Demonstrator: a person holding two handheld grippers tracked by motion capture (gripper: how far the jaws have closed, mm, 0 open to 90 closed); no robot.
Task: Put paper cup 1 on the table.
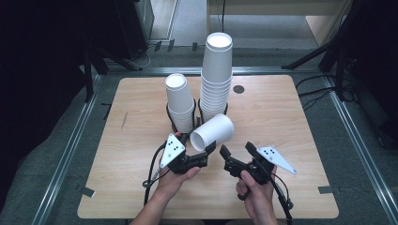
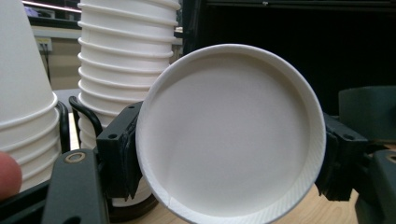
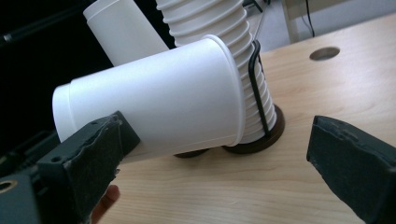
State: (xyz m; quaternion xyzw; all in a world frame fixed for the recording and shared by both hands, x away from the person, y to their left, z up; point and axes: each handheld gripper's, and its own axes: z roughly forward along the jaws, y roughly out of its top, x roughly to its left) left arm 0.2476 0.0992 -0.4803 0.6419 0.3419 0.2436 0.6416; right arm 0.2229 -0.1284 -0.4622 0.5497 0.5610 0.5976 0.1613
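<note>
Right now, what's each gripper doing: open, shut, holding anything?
Left gripper: shut on the single white cup, held on its side.
Right gripper: open, holding nothing, beside the cup.

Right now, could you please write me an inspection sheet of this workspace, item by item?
Surface: light wooden table with a round hole near its far edge.
Job's things: single white cup held on its side, mouth toward the person; tall cup stack and short cup stack, each in a black wire holder.
Clutter: nothing seen.
Grippers: left gripper shut on the single white cup's rim; right gripper open, jaws apart beside the cup, not touching it.
Cables: black cable trails from the left gripper; another cable from the right.
Surroundings: grey floor, metal frame rails, dark stand legs at the sides.
</note>
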